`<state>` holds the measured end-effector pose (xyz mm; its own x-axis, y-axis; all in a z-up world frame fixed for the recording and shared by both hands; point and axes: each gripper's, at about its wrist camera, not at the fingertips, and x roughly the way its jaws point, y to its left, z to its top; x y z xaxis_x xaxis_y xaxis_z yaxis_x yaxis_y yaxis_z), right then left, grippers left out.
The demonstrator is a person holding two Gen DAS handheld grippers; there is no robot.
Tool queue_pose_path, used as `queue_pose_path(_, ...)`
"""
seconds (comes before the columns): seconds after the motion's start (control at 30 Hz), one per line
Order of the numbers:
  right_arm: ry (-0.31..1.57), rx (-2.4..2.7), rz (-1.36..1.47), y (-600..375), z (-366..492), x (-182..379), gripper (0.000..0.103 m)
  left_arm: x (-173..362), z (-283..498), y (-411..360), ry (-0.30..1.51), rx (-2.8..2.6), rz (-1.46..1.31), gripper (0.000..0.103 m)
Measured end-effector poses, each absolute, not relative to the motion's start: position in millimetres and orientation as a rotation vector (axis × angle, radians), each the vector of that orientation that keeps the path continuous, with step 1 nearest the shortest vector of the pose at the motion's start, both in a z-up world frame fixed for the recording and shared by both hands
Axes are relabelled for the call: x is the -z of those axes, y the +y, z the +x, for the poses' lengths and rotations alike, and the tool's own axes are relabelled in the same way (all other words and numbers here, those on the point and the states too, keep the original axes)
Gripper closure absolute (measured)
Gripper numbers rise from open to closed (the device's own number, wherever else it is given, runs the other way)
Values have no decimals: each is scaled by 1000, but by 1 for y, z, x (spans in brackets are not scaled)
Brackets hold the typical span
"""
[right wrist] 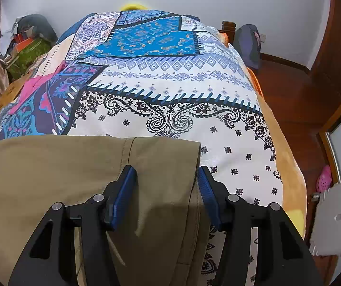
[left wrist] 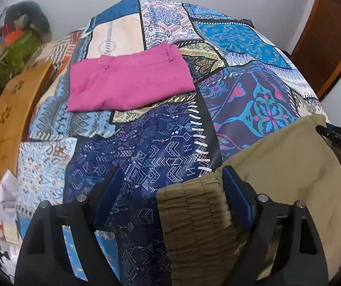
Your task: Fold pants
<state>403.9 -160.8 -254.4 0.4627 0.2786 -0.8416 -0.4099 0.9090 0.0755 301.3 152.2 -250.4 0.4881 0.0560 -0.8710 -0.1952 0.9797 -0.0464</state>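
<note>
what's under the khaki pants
The khaki pants lie on the patchwork bedspread, whose blue and white print shows around them. Anything else beneath is covered by the cloth.

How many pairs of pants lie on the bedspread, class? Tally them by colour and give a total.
Pink pants, folded: 1
Khaki pants, between the grippers' open fingers: 1
Total: 2
</note>
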Motion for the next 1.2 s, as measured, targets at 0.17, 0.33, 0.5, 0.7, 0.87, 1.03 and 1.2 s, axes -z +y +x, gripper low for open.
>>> queue_pose_path(0.17, 1040, -399, -138, -161, 405, 245, 53, 242, 300, 148, 1048, -154, -112, 18)
queue_pose_path(0.33, 977, -407, -132, -172, 379, 213, 53, 210, 282, 132, 986, -188, 16, 18)
queue_pose_path(0.5, 882, -443, -120, -182, 342, 167, 51, 170, 248, 123, 907, -159, 47, 18)
queue_pose_path(0.7, 759, -500, -79, -184, 298, 117, 51, 131, 206, 120, 847, -99, -58, 18)
queue_pose_path(0.87, 689, -552, -86, -171, 262, 95, 51, 116, 171, 108, 809, -84, -64, 15)
queue_pose_path(1.03, 659, -581, -83, -157, 232, 91, 51, 123, 138, 96, 823, -44, -83, 13)
queue_pose_path(1.2, 668, -605, -96, -138, 208, 108, 51, 150, 119, 87, 883, -3, -117, 12)
